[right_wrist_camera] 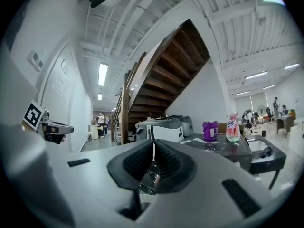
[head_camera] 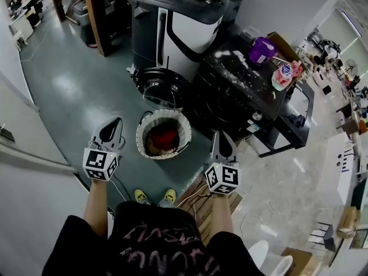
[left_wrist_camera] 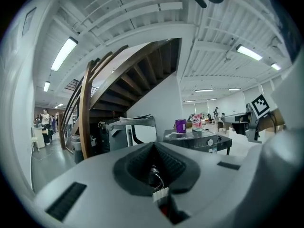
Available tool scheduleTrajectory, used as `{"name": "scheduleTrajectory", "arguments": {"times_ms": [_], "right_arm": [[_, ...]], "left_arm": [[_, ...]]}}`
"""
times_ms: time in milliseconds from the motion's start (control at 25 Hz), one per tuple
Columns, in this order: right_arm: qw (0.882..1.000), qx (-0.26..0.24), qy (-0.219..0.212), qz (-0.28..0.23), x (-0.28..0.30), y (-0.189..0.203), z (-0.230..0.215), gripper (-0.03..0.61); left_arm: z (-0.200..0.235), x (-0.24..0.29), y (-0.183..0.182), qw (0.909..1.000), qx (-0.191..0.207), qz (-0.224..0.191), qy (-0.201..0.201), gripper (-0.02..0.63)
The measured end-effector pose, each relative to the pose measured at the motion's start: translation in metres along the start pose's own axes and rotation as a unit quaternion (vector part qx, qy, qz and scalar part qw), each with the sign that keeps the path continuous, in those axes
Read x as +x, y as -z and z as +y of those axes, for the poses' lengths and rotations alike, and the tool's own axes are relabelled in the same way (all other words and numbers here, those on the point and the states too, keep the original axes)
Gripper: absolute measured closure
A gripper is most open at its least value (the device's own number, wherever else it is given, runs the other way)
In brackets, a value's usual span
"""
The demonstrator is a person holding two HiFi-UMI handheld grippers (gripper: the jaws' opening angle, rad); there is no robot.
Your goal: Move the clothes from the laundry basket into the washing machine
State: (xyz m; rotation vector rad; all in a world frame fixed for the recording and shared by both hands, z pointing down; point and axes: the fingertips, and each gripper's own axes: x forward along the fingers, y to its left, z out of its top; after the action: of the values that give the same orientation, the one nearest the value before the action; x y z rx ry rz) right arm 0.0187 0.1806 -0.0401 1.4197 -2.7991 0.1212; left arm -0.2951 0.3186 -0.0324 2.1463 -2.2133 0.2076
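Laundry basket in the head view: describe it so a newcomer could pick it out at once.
Start from the black-and-white washing machine at the top middle of the head view, its round door open low in front. On the green floor just below that door stands the laundry basket. It is the only round, white-walled tub there, with red clothes inside.

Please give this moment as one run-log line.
left hand-held gripper: shut, empty | right hand-held gripper: shut, empty | red clothes: in laundry basket
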Motion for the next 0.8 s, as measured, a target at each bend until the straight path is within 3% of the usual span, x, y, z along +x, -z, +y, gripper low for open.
{"name": "scheduleTrajectory", "arguments": {"times_ms": [400, 560, 800], "right_arm": [[1.000, 0.009, 0.004, 0.004, -0.0011, 0.0002, -0.0019, 0.548], [1.000, 0.012, -0.007, 0.006, 0.0007, 0.0037, 0.0013, 0.446], [1.000, 0.017, -0.014, 0.004, 0.0030, 0.0049, 0.0033, 0.358]], "left_arm": [[-0.0008, -0.0001, 0.0001, 1.0000, 0.005, 0.004, -0.006, 0.603], [0.0026, 0.0019, 0.0022, 0.9999, -0.010, 0.003, -0.013, 0.583], [-0.0004, 0.0060, 0.0058, 0.9998, -0.019, 0.007, -0.001, 0.460]]}}
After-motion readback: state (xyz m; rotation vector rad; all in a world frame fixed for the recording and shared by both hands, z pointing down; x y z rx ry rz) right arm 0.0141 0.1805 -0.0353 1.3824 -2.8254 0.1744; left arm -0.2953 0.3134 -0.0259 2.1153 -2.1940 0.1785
